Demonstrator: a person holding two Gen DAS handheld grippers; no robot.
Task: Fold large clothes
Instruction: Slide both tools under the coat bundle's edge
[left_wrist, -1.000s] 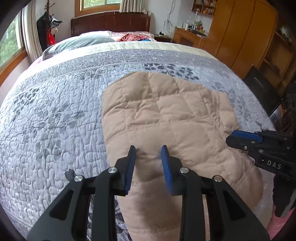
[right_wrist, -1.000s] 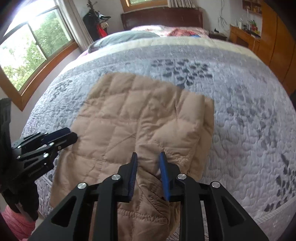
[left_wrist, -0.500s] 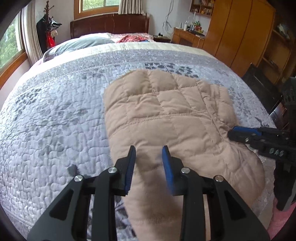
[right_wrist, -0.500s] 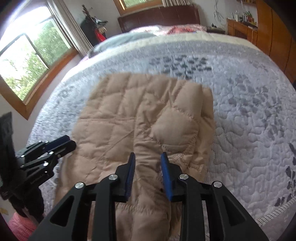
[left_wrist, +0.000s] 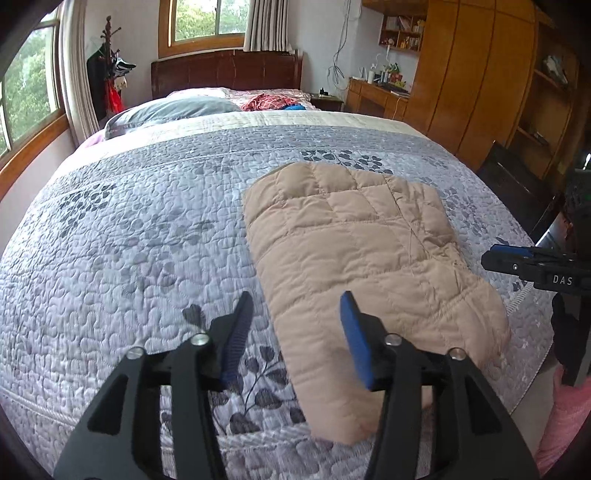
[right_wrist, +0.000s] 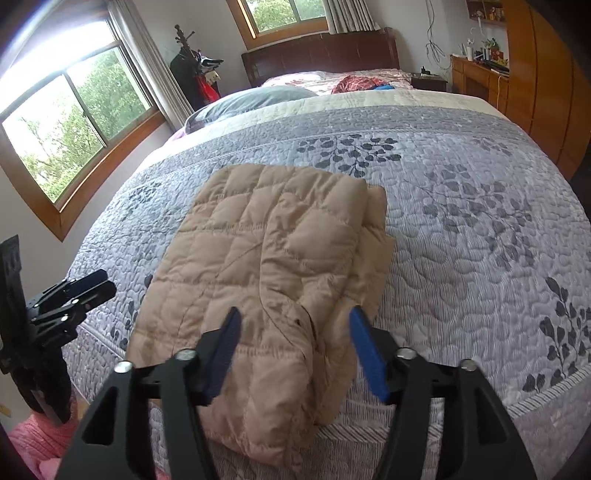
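Left wrist view: folded tan quilted jacket (left_wrist: 354, 254) lies on the bed's grey quilt (left_wrist: 129, 240) near its foot edge, left tool (left_wrist: 295, 325) and right tool (right_wrist: 291, 343) spreading, gripping nothing.

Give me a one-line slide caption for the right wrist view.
Right gripper, jaws opening, above the folded tan quilted jacket on the grey floral bedspread.
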